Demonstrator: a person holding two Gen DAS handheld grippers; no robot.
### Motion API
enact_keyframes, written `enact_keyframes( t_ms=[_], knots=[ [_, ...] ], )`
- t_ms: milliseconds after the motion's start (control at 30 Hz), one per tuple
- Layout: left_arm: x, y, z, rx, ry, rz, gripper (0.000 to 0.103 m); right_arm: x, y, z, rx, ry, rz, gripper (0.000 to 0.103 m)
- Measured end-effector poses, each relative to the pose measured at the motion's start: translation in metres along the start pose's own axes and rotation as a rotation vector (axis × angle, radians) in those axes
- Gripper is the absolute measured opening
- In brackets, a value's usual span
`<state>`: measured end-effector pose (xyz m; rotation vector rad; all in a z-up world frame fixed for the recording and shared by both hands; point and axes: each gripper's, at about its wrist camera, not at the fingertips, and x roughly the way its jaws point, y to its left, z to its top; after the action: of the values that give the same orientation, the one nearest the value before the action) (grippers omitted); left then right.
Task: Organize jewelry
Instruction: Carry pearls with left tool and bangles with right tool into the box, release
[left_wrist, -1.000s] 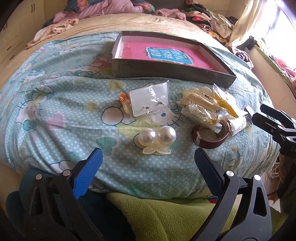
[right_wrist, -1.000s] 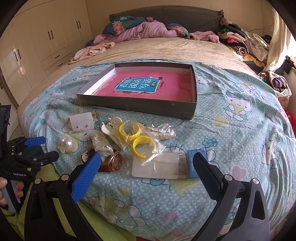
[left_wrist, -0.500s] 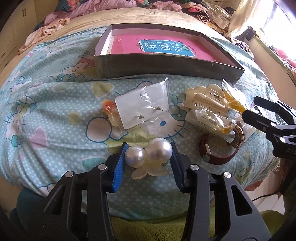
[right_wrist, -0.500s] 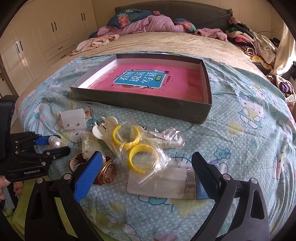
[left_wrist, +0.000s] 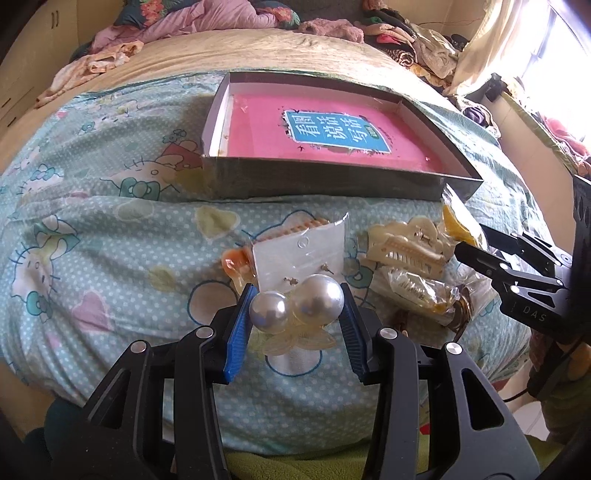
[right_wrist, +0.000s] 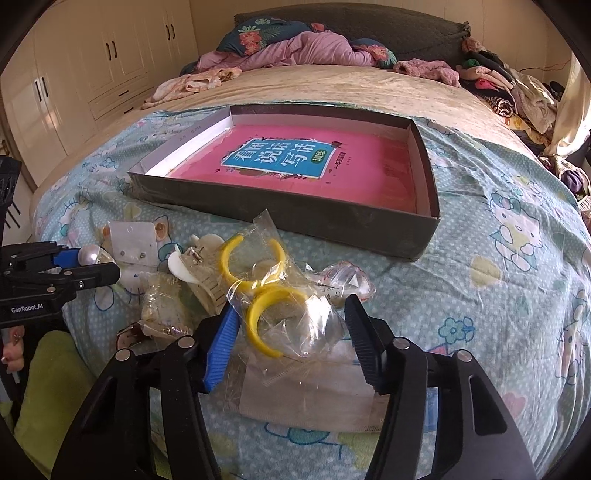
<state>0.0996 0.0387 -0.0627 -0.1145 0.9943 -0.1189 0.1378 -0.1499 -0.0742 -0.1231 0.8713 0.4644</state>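
The pearl clip (left_wrist: 295, 306) is pinched between the left tongs (left_wrist: 295, 325), just above the bed (left_wrist: 110, 258). The right tongs (right_wrist: 291, 332) have just been closing w/ the bag of yellow hoops (right_wrist: 280, 306) between them; the pads seem to touch it. The box (right_wrist: 332, 221) holds only a pink book (right_wrist: 295, 166), no jewelry yet. The cream claw clip (left_wrist: 406, 247), earring card (left_wrist: 299, 254) & other packets wait on the bed, so almost all is left.

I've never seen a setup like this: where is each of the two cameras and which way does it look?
Left wrist: on the left gripper, looking down its fingers at the pearl hair clip they clamp; the right gripper shows at right.
Right wrist: on the right gripper, looking at the bagged yellow hoops; a hand shows at left.
Shared: the pink-lined box.
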Motion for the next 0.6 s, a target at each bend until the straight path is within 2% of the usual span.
enact_keyframes(
  t_ms=[267, 600],
  knots=[
    [-0.014, 0.013, 0.028, -0.032, -0.065, 0.009, 0.036, -0.019, -0.012, 0.009, 0.040, -0.052, 0.020, 0.053],
    [-0.017, 0.017, 0.062, -0.029, -0.112, 0.037, 0.036, -0.038, -0.031, 0.040, 0.073, -0.146, -0.013, 0.053]
  ],
)
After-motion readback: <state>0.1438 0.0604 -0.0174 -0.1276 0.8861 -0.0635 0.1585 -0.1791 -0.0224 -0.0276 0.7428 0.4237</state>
